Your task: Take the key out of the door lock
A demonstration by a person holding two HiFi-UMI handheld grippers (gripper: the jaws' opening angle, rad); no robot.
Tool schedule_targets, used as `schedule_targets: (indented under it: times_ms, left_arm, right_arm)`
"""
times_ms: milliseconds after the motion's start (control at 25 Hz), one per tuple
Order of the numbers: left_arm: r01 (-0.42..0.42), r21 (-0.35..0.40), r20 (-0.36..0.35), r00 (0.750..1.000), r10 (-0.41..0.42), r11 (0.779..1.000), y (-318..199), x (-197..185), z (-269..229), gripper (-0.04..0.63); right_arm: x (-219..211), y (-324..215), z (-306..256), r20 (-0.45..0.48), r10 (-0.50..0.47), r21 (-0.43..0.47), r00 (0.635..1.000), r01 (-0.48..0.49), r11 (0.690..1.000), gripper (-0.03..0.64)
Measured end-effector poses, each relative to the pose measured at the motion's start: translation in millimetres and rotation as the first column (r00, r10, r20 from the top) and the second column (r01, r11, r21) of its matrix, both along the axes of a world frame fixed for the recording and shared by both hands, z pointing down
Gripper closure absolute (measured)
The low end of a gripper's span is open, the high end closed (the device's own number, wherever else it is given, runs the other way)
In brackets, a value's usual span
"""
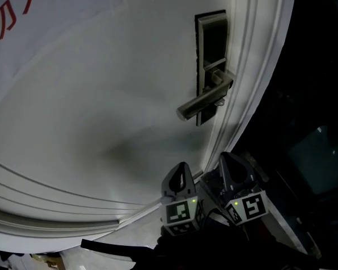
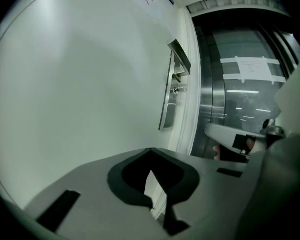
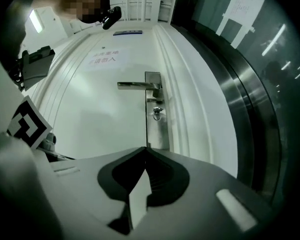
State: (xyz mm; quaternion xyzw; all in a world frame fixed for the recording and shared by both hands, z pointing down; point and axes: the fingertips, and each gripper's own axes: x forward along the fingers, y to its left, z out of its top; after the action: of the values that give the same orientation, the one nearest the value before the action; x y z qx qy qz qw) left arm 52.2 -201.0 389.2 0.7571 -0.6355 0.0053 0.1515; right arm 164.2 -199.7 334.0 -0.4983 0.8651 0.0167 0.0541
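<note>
Two grippers are hanging low in the head view, both well apart from the lock: the left gripper (image 1: pixel 182 169) is sitting at lower centre and the right gripper (image 1: pixel 227 158) just to its right, near the edge of the door (image 1: pixel 101 106). Both are showing their jaws pressed together with nothing between them, so neither is holding anything. The key (image 3: pixel 157 113) is sitting in the lock plate (image 3: pixel 159 134) just under the handle (image 3: pixel 135 85), in the upper middle of the right gripper view and almost straight above that gripper's tips. Its head is facing the camera, so its long axis is probably running straight out of the door face toward the gripper. In the left gripper view the plate is appearing nearly edge-on, up and to the right of the tips. The right gripper is looking squarer to the key and likely nearer, though its jaws would need opening before closing on the key's head.
</note>
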Motion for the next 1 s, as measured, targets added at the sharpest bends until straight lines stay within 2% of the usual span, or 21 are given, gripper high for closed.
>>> schedule_targets:
  times_ms: [160, 280, 520, 760, 880, 1000]
  left_arm:
    - [-0.007, 0.041, -0.011, 1.0, 0.007, 0.999, -5.0, -2.5, -19.1, 0.595]
    - [-0.022, 0.066, -0.032, 0.999, 0.024, 0.998, -10.1, -2.3, -29.7, 0.595]
    - [-0.082, 0.021, -0.134, 0.987, 0.084, 0.996, -18.2, 13.6, -30.3, 0.595]
    - [-0.138, 0.038, -0.14, 0.98, 0.142, 0.99, -22.7, 16.5, -26.9, 0.595]
    - [-0.142, 0.05, -0.153, 0.977, 0.148, 0.989, -24.0, 15.5, -28.7, 0.595]
    - [-0.15, 0.051, -0.161, 0.975, 0.156, 0.987, -24.2, 15.7, -29.1, 0.595]
  right_arm:
    - [-0.2, -7.7, -33.0, 0.009, -0.071, 0.12, 0.997, 0.069, 0.99, 0.615]
    - [3.5, -15.0, -56.0, 0.005, -0.075, 0.181, 0.997, 0.073, 0.981, 0.615]
    - [3.7, -32.8, -77.4, -0.104, -0.01, 0.246, 0.994, 0.036, 0.969, 0.615]
    - [-0.8, -47.6, -91.8, -0.234, -0.018, 0.272, 0.972, 0.083, 0.959, 0.592]
    - [-3.6, -53.9, -94.3, -0.385, 0.034, 0.302, 0.922, 0.091, 0.949, 0.561]
    - [-8.9, -60.7, -91.5, -0.561, 0.126, 0.354, 0.819, 0.099, 0.93, 0.525]
